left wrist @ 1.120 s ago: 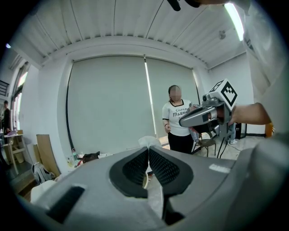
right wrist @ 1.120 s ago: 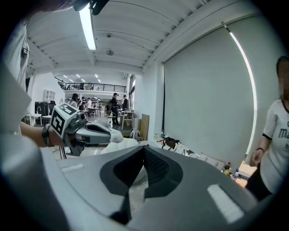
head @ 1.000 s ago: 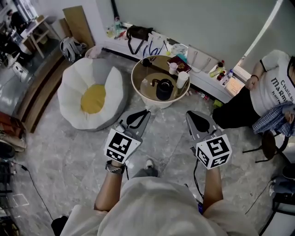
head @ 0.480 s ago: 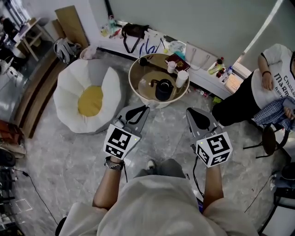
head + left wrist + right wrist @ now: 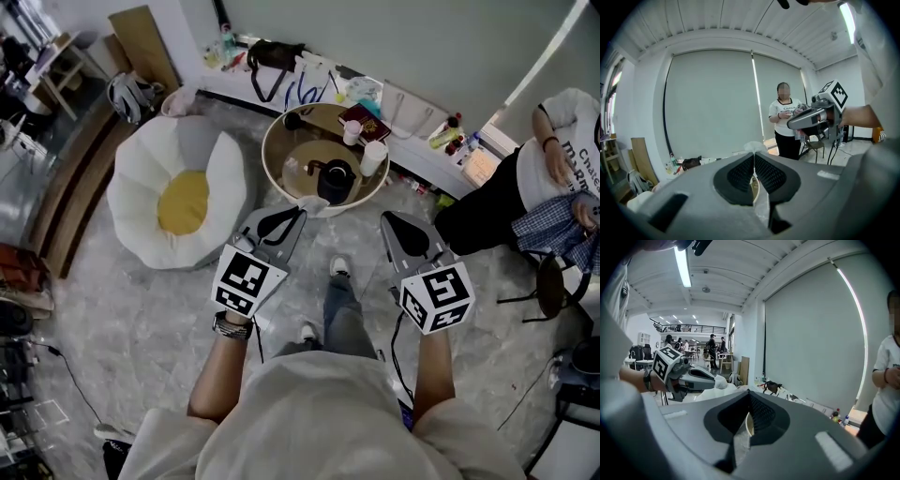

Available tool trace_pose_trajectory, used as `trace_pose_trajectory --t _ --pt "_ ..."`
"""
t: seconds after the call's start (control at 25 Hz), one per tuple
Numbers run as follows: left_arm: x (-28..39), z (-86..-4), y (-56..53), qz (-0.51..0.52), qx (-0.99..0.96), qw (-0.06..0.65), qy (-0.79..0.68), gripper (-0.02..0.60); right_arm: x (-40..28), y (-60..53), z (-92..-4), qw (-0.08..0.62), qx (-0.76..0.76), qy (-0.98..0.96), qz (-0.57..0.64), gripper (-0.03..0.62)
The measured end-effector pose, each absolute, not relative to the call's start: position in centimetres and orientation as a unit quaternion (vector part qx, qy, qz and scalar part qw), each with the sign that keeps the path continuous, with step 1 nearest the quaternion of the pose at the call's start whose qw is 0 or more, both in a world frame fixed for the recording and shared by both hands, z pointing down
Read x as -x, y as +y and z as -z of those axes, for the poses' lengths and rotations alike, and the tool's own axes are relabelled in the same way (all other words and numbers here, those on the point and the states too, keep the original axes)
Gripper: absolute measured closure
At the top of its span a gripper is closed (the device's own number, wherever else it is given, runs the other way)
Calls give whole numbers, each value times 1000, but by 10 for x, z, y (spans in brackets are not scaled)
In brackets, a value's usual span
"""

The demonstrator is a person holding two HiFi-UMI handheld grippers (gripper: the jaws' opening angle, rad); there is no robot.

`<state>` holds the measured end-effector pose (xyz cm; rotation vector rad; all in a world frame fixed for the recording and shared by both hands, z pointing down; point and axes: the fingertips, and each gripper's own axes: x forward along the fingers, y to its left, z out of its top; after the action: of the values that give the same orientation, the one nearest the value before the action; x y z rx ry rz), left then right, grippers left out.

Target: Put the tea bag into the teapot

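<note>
Head view: compared with a second ago, the round table [image 5: 277,150] sits closer to the gripper tips. A leg with a pale shoe [image 5: 339,267] now strides out between the arms; that forward shoe was not there before. This reads as a walking approach, with the delivery itself not yet begun. The dark teapot [image 5: 335,180] stands on the table, well apart from both tools. Count here: one teapot, two pale cups [image 5: 373,157] just beside it, one table, one egg-shaped cushion [image 5: 178,192] on the floor at left, one other person [image 5: 548,178] at right, and two grippers. The left gripper [image 5: 300,212] and right gripper [image 5: 385,221] are held side by side, both pointing at the table. Left gripper view: the jaws are closed on one tea bag [image 5: 753,146]. Its crumpled white top pokes above the tips and a thin film trails below between the pads. So the bag is up in the air, carried, and not in the pot. The other tool shows off to the right, apart from this one. Right gripper view: the jaws are closed against each other with nothing between the pads. Only the table's rim shows through the gap lower down. The single bag is visible at left, in the other tool's tips.
</note>
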<state>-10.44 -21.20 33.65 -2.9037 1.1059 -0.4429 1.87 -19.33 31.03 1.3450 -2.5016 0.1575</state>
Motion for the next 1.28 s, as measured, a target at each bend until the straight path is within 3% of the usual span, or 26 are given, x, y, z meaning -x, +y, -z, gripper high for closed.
trace_pose_trajectory --t 1.28 --pt "37 -475 -431 233 912 -52 334 569 -74 -397 -433 185 -451 -864 -129 585"
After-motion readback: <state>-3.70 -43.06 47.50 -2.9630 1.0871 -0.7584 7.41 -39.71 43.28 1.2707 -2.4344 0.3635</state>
